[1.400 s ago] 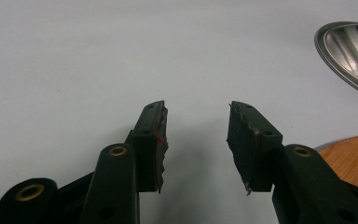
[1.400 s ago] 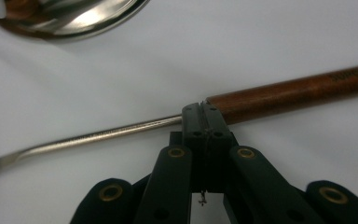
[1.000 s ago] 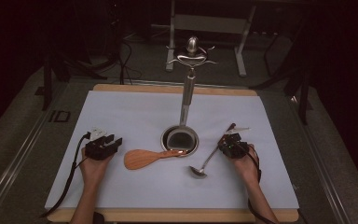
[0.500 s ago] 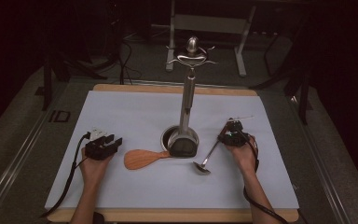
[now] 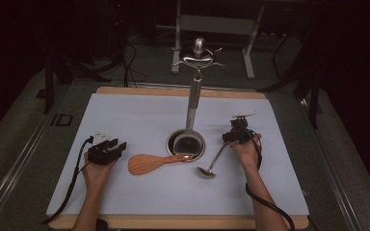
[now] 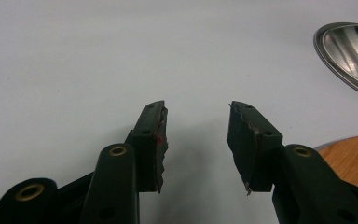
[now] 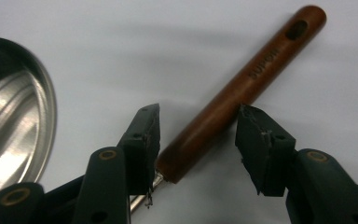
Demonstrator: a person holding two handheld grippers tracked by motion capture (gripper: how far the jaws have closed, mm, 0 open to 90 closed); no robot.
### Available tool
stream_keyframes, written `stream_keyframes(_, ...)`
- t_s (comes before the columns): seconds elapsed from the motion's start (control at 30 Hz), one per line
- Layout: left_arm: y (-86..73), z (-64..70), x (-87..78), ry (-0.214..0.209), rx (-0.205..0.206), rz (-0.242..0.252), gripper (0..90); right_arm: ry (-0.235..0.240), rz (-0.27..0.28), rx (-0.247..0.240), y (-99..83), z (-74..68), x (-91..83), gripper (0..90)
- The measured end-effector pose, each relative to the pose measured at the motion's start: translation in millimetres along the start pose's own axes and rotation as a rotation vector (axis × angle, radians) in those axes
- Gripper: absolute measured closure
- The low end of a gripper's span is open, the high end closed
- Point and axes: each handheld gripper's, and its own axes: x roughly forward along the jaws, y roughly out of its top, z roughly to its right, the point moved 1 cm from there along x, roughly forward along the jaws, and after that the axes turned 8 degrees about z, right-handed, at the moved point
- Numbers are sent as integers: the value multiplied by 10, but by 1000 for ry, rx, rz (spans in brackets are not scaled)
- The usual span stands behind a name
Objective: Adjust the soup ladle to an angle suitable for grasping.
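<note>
Seen from above, at the near edge of a wooden table (image 5: 173, 90) spread with a white sheet (image 5: 139, 115): two forearms coming in from the bottom, each hand holding a gripper. At left, left gripper (image 5: 107, 150) resting on the sheet, jaws parted with nothing between them, just left of a wooden spatula (image 5: 150, 163) lying flat. In the left gripper view, left gripper (image 6: 196, 140) over bare white sheet, with the spatula's blade (image 6: 352, 158) at lower right and a steel rim (image 6: 349, 51) at upper right.

At right, right gripper (image 5: 238, 134) poised at the upper end of a ladle (image 5: 212, 163), whose small steel bowl (image 5: 205, 172) lies on the sheet nearer the table's front, just right of the spatula's handle tip. In the right gripper view, right gripper (image 7: 196, 135) spread wide around the ladle's dark wooden handle (image 7: 242, 93), jaws standing on either side of it and not closed on it; whether either pad touches the wood, impossible to tell. Handle slanting up and away to the right, a slot near its far end, lettering along its side too blurred to read.

Between the two hands and slightly farther, a round steel base (image 5: 186, 143) set on the sheet, the spatula's handle tip touching its front rim. Rising from that base, an upright steel utensil stand (image 5: 194, 91), topped by curved hooks and a knob. Beyond the table, dim floor and cables.
</note>
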Motion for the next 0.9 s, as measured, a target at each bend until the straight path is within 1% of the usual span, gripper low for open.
stream_keyframes(0.07,0,-1,0,-1,0,1,574,-5,-5,5,3,3,14,476)
stream_keyframes(0.1,0,0,0,0,-1,1,574,-17,-16,4,12,3,37,466)
stream_keyframes(0.17,0,0,0,0,0,0,574,-20,-21,2,20,1,42,467)
stream_keyframes(0.3,0,0,2,1,-2,2,574,-56,-53,-32,51,-57,65,453)
stream_keyframes(0.4,0,0,1,0,-2,2,574,-89,-84,-67,79,-118,89,445)
stream_keyframes(0.43,0,1,1,0,-2,2,574,-92,-95,-71,90,-123,91,446)
stream_keyframes(0.5,0,-1,1,-1,-1,2,574,-82,-105,-69,102,-113,93,447)
stream_keyframes(0.57,-1,-2,0,-2,0,0,574,-71,-113,-77,107,-98,89,459)
stream_keyframes(0.8,0,-1,0,-1,0,0,574,-43,-146,-135,113,-85,58,594)
stream_keyframes(0.9,0,-1,0,-1,1,0,574,-32,-161,-148,112,-73,44,641)
